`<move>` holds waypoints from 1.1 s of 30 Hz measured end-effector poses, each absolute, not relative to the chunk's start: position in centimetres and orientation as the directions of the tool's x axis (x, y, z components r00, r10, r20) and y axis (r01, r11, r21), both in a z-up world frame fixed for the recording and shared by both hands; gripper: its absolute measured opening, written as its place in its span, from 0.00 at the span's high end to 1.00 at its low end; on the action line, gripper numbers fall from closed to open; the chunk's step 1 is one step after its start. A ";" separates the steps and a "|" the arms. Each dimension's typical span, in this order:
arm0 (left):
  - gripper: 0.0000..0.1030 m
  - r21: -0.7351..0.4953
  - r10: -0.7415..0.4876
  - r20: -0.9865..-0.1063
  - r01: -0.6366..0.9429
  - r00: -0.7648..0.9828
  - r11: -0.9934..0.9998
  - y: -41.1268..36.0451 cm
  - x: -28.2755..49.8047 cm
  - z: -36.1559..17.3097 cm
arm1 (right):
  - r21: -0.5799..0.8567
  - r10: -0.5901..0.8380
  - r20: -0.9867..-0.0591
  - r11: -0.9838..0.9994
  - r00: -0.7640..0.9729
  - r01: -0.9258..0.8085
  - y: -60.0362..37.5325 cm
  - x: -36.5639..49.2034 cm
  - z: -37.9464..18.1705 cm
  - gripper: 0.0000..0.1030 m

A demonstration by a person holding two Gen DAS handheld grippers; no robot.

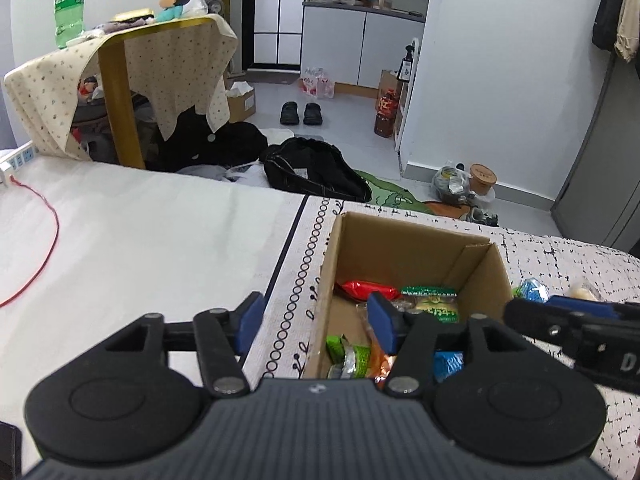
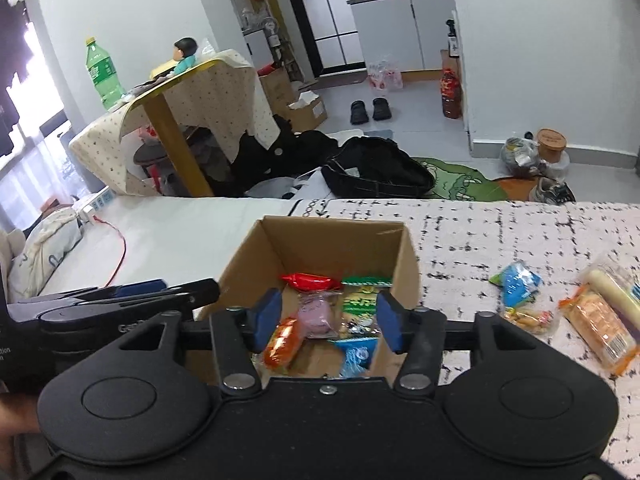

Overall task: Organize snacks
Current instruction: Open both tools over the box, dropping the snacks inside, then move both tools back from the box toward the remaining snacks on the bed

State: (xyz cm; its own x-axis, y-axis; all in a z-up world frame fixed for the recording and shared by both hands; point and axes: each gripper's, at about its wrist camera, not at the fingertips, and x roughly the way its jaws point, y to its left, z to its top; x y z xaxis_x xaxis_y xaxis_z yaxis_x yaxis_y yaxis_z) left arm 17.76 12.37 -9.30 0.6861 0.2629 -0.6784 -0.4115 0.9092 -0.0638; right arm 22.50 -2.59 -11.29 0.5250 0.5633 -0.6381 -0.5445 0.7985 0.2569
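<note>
An open cardboard box point(image 2: 406, 258) stands on the patterned bed cover and holds several snack packets: a red one point(image 2: 310, 280), a green one point(image 2: 360, 300), a pink one point(image 2: 316, 314), an orange one point(image 2: 282, 342) and a blue one point(image 2: 356, 354). The box also shows in the left wrist view point(image 1: 400, 248). My right gripper point(image 2: 326, 322) is open and empty over the box. My left gripper point(image 1: 316, 322) is open and empty, straddling the box's left wall. Loose snacks lie right of the box: a blue packet point(image 2: 516, 282), a small orange packet point(image 2: 526, 316) and an orange wafer pack point(image 2: 600, 328).
A white sheet point(image 1: 140, 240) covers the bed's left part, with a red cable point(image 1: 44, 216) and a power strip point(image 1: 16, 160). Beyond the bed are a cloth-draped side table point(image 1: 120, 92), a black bag point(image 1: 316, 172) and shoes point(image 1: 300, 114) on the floor.
</note>
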 end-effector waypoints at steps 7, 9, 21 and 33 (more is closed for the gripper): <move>0.18 -0.082 0.248 -0.680 -0.408 0.690 0.909 11.8 17.5 -9.3 | 0.215 0.510 -0.640 0.837 0.575 -0.503 -5.4 21.5 -10.9 0.20; 0.11 -0.086 0.232 -0.673 -0.386 0.702 0.918 11.2 17.4 -9.1 | 0.197 0.496 -0.638 0.845 0.589 -0.497 -6.1 21.2 -10.8 0.15; 0.00 -0.089 0.145 -0.666 -0.271 0.732 0.959 7.6 17.9 -8.1 | 0.148 0.431 -0.641 0.881 0.635 -0.449 -10.0 20.5 -10.1 0.02; 0.00 -0.054 0.081 -0.675 -0.159 0.733 0.986 3.3 19.2 -7.6 | 0.147 0.402 -0.627 0.902 0.668 -0.405 -14.3 20.5 -9.7 0.00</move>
State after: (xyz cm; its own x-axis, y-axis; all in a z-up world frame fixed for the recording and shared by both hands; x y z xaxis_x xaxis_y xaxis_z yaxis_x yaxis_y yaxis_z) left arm 19.19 3.31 -7.60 0.7332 0.0812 -0.6752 -0.1593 0.9857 -0.0544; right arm 20.51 -14.30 -9.67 0.6678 0.4016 -0.6267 -0.4052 0.9024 0.1465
